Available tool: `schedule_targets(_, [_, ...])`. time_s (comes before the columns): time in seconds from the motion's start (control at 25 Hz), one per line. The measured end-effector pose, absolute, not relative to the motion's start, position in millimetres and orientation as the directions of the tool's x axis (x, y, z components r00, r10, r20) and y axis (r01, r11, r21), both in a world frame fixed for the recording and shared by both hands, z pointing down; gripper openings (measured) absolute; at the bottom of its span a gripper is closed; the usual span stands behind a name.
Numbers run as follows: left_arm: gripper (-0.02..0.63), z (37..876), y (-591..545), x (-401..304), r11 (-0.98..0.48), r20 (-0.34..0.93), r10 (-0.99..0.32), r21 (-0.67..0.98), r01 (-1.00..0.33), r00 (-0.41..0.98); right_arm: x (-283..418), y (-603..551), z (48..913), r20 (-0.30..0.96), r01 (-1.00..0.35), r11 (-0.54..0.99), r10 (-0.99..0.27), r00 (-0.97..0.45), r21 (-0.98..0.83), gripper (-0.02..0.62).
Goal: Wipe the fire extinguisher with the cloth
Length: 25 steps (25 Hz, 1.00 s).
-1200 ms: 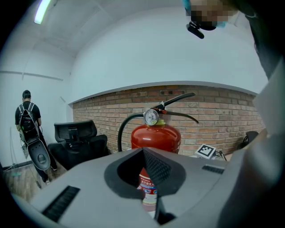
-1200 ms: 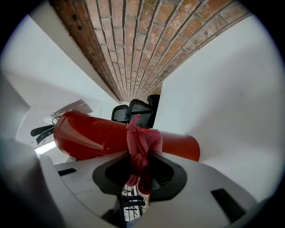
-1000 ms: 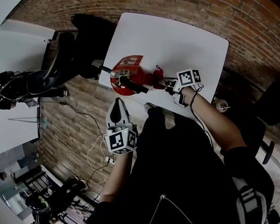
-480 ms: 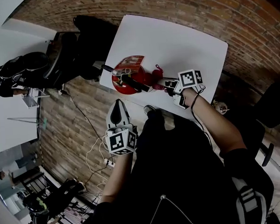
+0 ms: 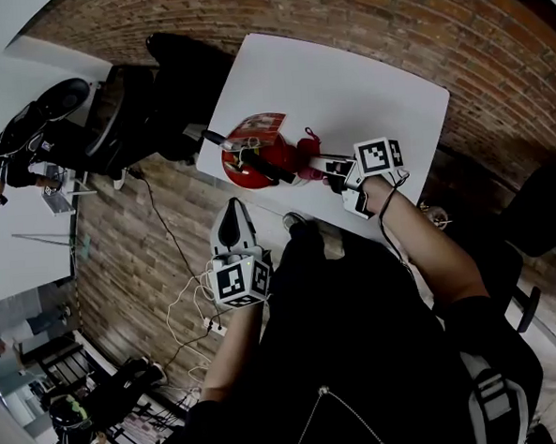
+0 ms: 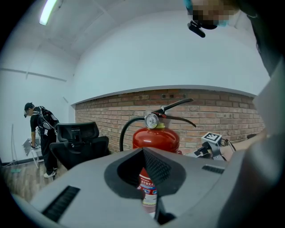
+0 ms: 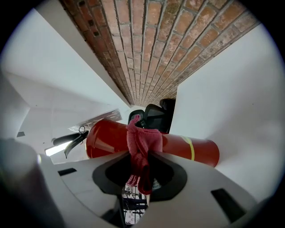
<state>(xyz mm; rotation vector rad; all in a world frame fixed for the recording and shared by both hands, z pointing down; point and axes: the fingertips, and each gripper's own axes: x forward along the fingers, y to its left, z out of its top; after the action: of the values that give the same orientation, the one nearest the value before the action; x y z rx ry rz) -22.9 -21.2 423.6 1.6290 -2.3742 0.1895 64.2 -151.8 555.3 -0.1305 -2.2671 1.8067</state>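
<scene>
My right gripper pinches the cloth against the side of the extinguisher — upright near the table edge — to rub it, while my left gripper hangs nearby, jaws pressed together, empty.

Red fire extinguisher, pinkish-red cloth, white table, red-brown brick wall, black chair.

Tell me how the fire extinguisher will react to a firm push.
Likely heavy and rigid: the fire extinguisher is a glossy cylinder. Upright near the table corner, it could tip if pushed high. Its smooth curve may let the cloth slide.
</scene>
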Motion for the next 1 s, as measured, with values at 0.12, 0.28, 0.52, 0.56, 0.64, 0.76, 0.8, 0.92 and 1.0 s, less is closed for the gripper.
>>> schedule_targets(0.12, [0.03, 422.8, -21.9, -22.8, 0.365, 0.278, -0.898, 0.038, -0.93, -0.341, 64.7, -151.4, 543.4, 0.115, -0.062, 0.234, 0.218, -0.969, -0.97, 0.107])
schedule_targets(0.28, [0.031, 421.1, -23.2, -22.9, 0.365, 0.272, -0.9, 0.041, -0.93, -0.341, 65.2, -152.2, 527.9, 0.083, -0.029, 0.232, 0.223, -0.971, -0.972, 0.107])
schedule_targets(0.52, [0.031, 419.9, -20.8, -24.7, 0.366, 0.267, -0.901, 0.043, -0.93, -0.342, 65.6, -151.1, 504.1, 0.05, 0.005, 0.241, 0.222, -0.974, -0.97, 0.107])
schedule_targets(0.56, [0.03, 419.6, -20.0, -24.6, 0.366, 0.266, -0.901, 0.044, -0.93, -0.342, 66.2, -150.8, 498.9, 0.043, 0.013, 0.246, 0.222, -0.974, -0.969, 0.107])
schedule_targets(0.64, [0.03, 419.3, -18.2, -25.0, 0.368, 0.264, -0.901, 0.043, -0.929, -0.345, 66.6, -150.5, 488.8, 0.029, 0.03, 0.255, 0.224, -0.974, -0.966, 0.107])
schedule_targets(0.76, [0.031, 420.3, -15.3, -26.2, 0.375, 0.262, -0.899, 0.044, -0.926, -0.351, 66.5, -150.1, 476.0, 0.006, 0.054, 0.258, 0.226, -0.974, -0.965, 0.107])
schedule_targets(0.8, [0.031, 420.5, -14.4, -26.0, 0.376, 0.262, -0.899, 0.046, -0.926, -0.352, 66.8, -150.0, 471.4, -0.003, 0.063, 0.258, 0.226, -0.974, -0.964, 0.107])
schedule_targets(0.92, [0.03, 420.3, -12.3, -24.9, 0.376, 0.261, -0.899, 0.046, -0.925, -0.353, 67.4, -150.2, 455.8, -0.028, 0.09, 0.265, 0.226, -0.974, -0.96, 0.107])
schedule_targets(1.0, [0.029, 420.0, -11.0, -24.6, 0.377, 0.261, -0.898, 0.046, -0.925, -0.353, 67.7, -150.2, 447.0, -0.036, 0.099, 0.275, 0.225, -0.974, -0.956, 0.107])
